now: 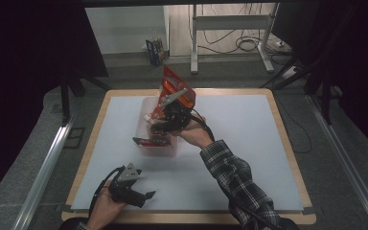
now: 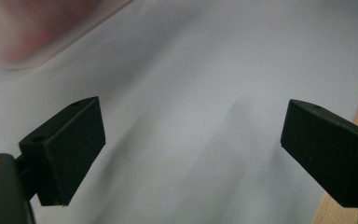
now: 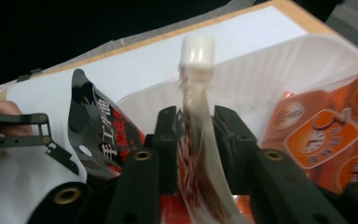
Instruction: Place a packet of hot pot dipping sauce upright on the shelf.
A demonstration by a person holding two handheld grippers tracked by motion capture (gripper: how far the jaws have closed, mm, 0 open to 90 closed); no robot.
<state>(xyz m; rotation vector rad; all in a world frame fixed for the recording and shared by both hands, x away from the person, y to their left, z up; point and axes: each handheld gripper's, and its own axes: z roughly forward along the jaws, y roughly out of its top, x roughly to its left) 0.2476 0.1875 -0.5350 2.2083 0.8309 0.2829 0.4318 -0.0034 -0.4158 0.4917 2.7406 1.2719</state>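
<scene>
My right gripper (image 1: 165,125) reaches down into a clear plastic bin (image 1: 143,115) near the table's middle. In the right gripper view a pouch with a white screw cap (image 3: 196,93) stands upright between the jaws of my right gripper (image 3: 196,114), which are slightly apart and open. An orange snack packet (image 1: 172,88) leans out of the bin's far end, and a black and red packet (image 1: 148,141) lies at its near end. My left gripper (image 1: 143,195) rests near the table's front left edge, open, with nothing between its jaws (image 2: 191,140).
The white table top (image 1: 239,139) has a wooden border (image 1: 290,158). The bin's blurred corner (image 2: 28,32) lies ahead of the left gripper. Behind the table stand a metal desk frame (image 1: 230,21) with cables and a small box (image 1: 155,50) on the floor.
</scene>
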